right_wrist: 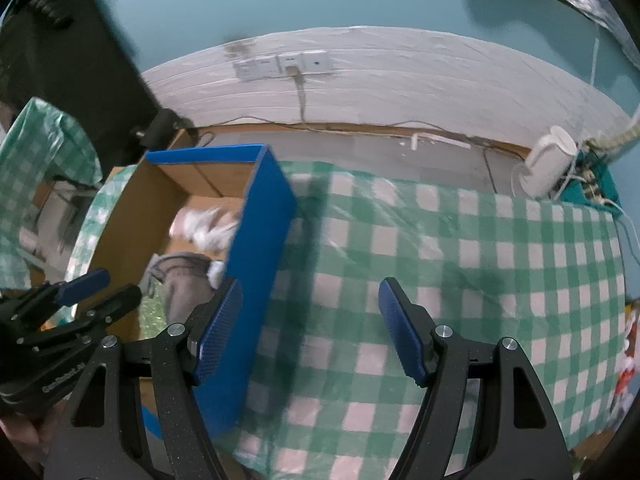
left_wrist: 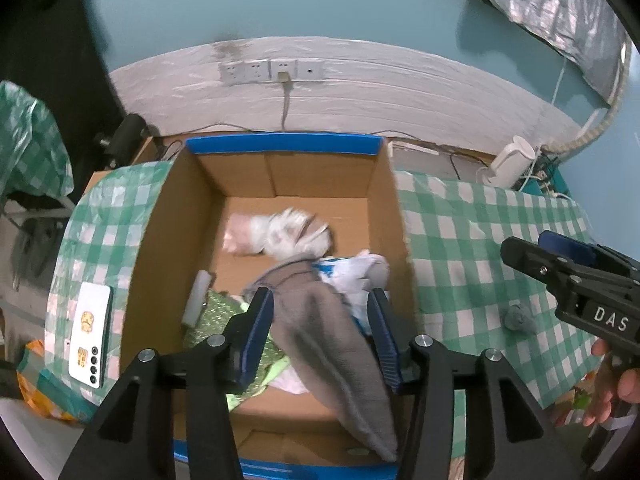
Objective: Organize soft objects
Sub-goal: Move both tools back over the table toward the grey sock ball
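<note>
- left wrist view: the left gripper (left_wrist: pixel 320 332) hangs over the open box (left_wrist: pixel 180 216), its jaws apart. a grey cloth (left_wrist: pixel 320 320) lies between them and hangs over the near box wall. i cannot tell if the pads touch it; it does not look clamped.
- in the box there are also a white-blue cloth (left_wrist: pixel 352 272), a green piece (left_wrist: pixel 220 316) and a pale bundle (left_wrist: pixel 280 232), blurred.
- a small grey sock (left_wrist: pixel 520 318) lies alone on the checked tablecloth (left_wrist: pixel 460 240), right of the box. the right gripper (left_wrist: pixel 560 256) is near it; from this side i cannot tell its jaw state.
- the sock looks light, soft and limp, so i think a pinch at the middle of the ball holds best.
- a phone (left_wrist: pixel 90 332) lies left of the box.
- right wrist view: the right gripper (right_wrist: pixel 310 332) has its jaws wide apart and holds nothing, over the tablecloth (right_wrist: pixel 460 280) beside the blue box (right_wrist: pixel 256 240) wall.
- the sock is not in this view. the grey cloth (right_wrist: pixel 184 280) is half hidden by the wall, and the left gripper (right_wrist: pixel 100 292) is cut off at the edge.
</note>
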The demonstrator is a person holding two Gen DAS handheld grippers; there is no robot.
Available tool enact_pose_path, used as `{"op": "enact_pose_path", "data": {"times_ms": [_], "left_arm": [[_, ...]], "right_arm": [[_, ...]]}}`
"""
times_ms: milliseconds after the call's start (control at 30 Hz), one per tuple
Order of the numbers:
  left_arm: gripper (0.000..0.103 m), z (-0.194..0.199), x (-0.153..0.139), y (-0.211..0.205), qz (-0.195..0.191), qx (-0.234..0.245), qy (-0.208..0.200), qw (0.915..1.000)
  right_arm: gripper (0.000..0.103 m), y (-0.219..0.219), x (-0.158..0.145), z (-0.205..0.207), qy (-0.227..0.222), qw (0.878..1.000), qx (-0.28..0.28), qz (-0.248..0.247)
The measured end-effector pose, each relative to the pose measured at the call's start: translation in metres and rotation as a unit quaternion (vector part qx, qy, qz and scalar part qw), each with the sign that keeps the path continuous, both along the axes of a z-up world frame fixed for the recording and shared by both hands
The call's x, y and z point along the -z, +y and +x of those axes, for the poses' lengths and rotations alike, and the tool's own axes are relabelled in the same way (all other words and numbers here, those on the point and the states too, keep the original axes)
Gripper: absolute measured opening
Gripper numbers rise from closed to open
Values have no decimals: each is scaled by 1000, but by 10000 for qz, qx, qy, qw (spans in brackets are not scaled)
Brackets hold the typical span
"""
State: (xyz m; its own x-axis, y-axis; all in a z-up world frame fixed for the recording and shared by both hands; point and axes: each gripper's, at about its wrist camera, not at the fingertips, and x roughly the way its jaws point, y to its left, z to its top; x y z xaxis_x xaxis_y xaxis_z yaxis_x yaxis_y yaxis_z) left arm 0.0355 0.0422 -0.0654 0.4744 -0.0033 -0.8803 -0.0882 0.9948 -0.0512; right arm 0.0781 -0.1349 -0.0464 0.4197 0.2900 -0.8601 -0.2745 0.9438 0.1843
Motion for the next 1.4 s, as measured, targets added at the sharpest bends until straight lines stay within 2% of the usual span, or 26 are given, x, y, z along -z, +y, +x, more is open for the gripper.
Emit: {"op": "enact_pose_path", "data": {"times_ms": [333,833,1167,1400], "left_arm": [[67,1,1,-45,184,359,75,9992],[72,6,20,-113,386,851,327,9951],[72,13,47,-145,485,1019,646,9915],[72,16,68,-150,535,1032,901,9891]], "right_arm": [[72,-51,9,-2,77,9991,396,-114],[72,-121,48,-12,430,9946,828,-454],[72,-136,83,-12,800,9919,835,-533],[72,-135,109,-13,1010,9904,729,-601]]}}
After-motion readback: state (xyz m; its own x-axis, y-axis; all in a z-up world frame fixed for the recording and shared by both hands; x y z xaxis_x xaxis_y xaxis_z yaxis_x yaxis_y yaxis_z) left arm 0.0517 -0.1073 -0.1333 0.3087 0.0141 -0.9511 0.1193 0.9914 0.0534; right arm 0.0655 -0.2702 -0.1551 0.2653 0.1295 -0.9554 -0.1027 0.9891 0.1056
